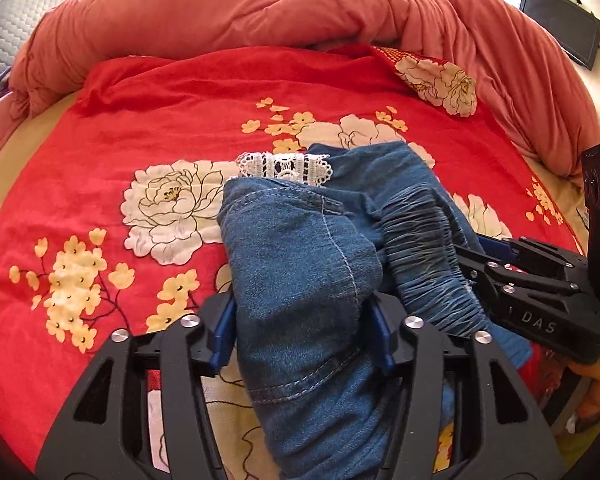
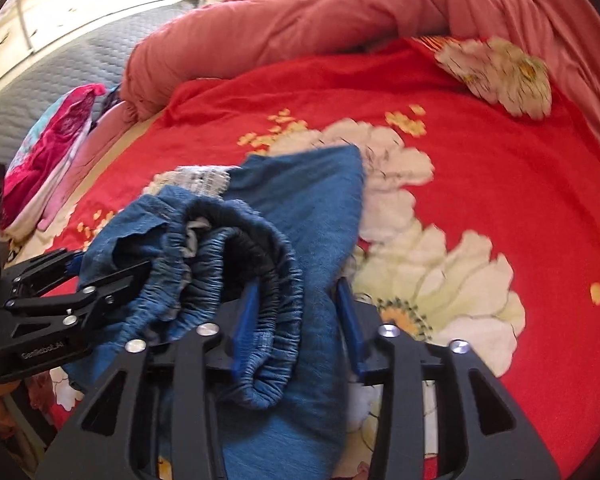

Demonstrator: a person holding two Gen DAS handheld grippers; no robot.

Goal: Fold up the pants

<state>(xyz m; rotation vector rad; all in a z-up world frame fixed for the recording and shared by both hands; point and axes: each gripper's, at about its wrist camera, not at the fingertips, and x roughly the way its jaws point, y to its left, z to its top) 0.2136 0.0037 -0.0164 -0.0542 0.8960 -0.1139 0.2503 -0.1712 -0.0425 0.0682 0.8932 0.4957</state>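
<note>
Blue denim pants (image 1: 300, 260) with an elastic waistband (image 1: 424, 248) and a white lace hem (image 1: 284, 165) lie bunched on the red floral bedspread (image 1: 160, 120). My left gripper (image 1: 302, 322) is shut on a thick fold of the denim. My right gripper (image 2: 300, 320) is shut on the waistband (image 2: 260, 280) and the denim beside it. The right gripper also shows in the left wrist view (image 1: 512, 284), at the right of the pants. The left gripper shows in the right wrist view (image 2: 76, 292), at the left of the pants (image 2: 308, 200).
A rolled coral duvet (image 1: 260, 8) runs along the far side of the bed. A pink patterned cloth (image 2: 56, 140) lies at the bed's left edge. A dark screen (image 1: 560, 20) stands at the far right. A folded floral corner (image 1: 440, 80) sits far right.
</note>
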